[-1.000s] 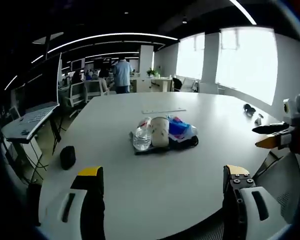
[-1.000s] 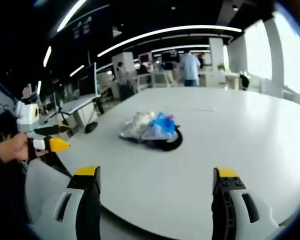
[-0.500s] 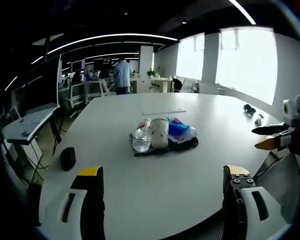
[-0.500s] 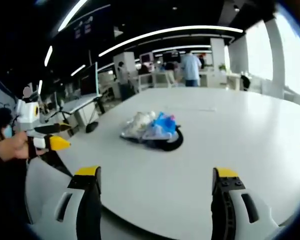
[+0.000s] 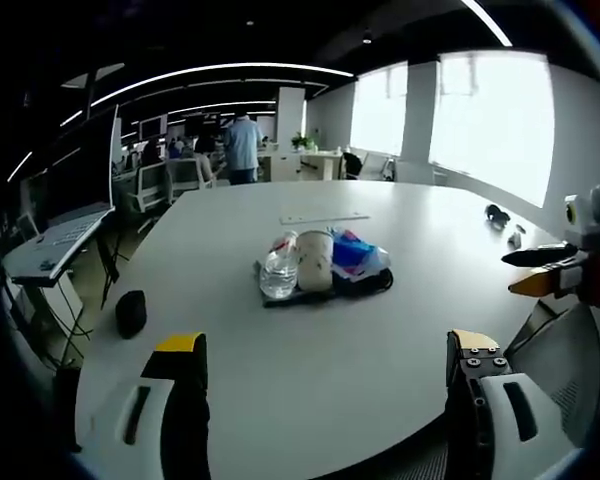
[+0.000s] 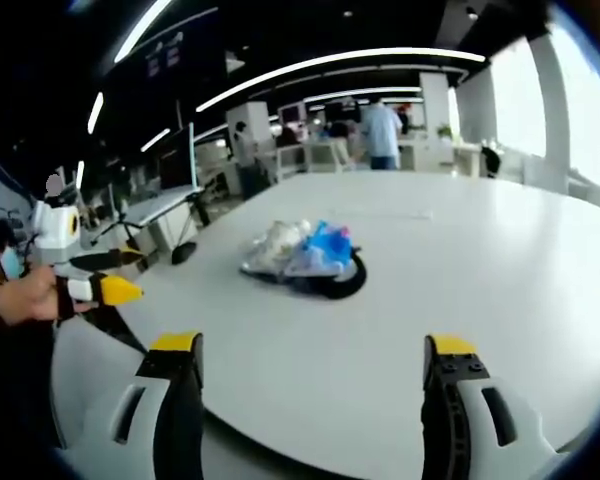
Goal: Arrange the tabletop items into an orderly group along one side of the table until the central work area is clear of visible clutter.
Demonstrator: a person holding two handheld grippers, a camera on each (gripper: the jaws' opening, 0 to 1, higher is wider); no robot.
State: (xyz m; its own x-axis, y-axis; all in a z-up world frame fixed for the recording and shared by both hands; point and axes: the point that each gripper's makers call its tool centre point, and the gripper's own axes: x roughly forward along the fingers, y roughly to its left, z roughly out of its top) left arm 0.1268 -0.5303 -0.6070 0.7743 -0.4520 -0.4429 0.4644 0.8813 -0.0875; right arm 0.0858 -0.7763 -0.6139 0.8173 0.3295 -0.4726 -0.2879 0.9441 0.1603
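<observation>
While both grippers hung off the near edge with jaws spread wide and empty, the clutter sat mid-table, dead ahead: a water bottle [image 5: 279,272], a paper cup [image 5: 315,262] and a blue packet [image 6: 327,246], bunched together. Neither the left gripper [image 5: 325,352] nor the right gripper [image 6: 308,352] looked clearly nearer.

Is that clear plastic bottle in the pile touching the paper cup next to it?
Touching. In the left gripper view the plastic bottle leans right against the paper cup, with no table showing between them.
</observation>
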